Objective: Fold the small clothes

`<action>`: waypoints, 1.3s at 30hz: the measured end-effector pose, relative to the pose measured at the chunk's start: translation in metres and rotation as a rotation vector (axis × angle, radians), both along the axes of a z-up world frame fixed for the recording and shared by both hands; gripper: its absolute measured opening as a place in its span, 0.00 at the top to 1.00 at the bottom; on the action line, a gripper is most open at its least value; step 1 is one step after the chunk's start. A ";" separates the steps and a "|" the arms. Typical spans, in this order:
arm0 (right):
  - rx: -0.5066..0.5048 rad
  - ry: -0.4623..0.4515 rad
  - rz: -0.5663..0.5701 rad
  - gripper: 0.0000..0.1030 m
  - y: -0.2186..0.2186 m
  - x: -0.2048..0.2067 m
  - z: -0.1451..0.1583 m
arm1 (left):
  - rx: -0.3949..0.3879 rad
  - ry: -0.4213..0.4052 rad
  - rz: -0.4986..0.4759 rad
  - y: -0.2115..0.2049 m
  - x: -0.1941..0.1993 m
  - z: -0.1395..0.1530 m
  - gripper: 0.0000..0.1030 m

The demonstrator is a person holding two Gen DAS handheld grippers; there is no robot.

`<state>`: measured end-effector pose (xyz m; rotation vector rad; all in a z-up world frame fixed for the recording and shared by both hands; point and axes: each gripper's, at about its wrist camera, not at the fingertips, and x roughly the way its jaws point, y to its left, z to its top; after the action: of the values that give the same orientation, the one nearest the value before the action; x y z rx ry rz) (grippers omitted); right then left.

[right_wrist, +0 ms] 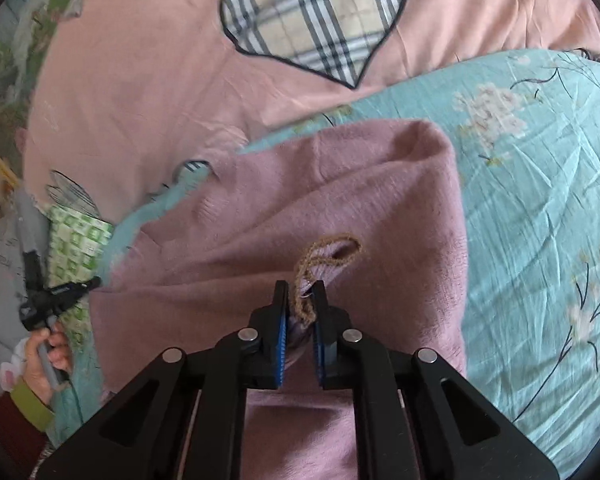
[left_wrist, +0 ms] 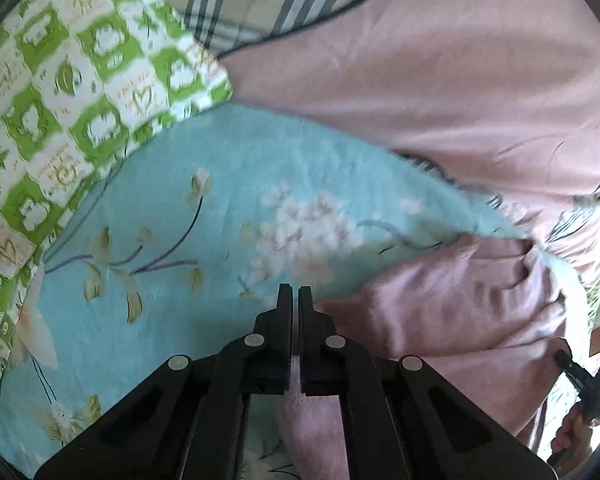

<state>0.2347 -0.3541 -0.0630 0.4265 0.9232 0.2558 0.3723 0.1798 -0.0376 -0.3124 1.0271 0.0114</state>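
A mauve knitted garment [right_wrist: 340, 200] lies bunched on a blue floral sheet [right_wrist: 540, 200] spread over a pink bedcover [right_wrist: 140, 80]. The right gripper [right_wrist: 301, 288] pinches the garment's edge beside a brown yarn loop [right_wrist: 324, 256], jaws narrowed on the fabric, apparently to lift that edge for a fold. The left gripper [left_wrist: 295, 290] is nearly closed on another edge of the same garment, probably so both edges rise together. A green checked cloth [left_wrist: 60, 80] lies alongside.

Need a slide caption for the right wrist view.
Right gripper pinches the mauve knit garment at its brown cord loop over the floral sheet.
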 end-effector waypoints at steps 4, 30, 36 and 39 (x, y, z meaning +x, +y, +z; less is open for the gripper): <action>-0.033 0.104 -0.031 0.88 -0.006 0.006 -0.025 | 0.040 0.026 -0.026 -0.007 -0.007 -0.008 1.00; -0.020 0.128 0.003 0.62 -0.028 -0.130 0.009 | -0.136 0.181 -0.042 -0.045 -0.220 -0.026 0.40; -0.013 0.161 0.008 0.61 -0.029 -0.182 0.010 | -0.174 0.224 -0.057 -0.056 -0.294 -0.033 0.34; -0.018 0.177 0.002 0.61 -0.032 -0.209 0.010 | -0.191 0.248 -0.069 -0.059 -0.326 -0.035 0.34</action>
<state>0.0258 -0.3856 -0.0529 0.4370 1.0985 0.2141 0.0463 0.1206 -0.0726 -0.4574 1.2878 -0.1129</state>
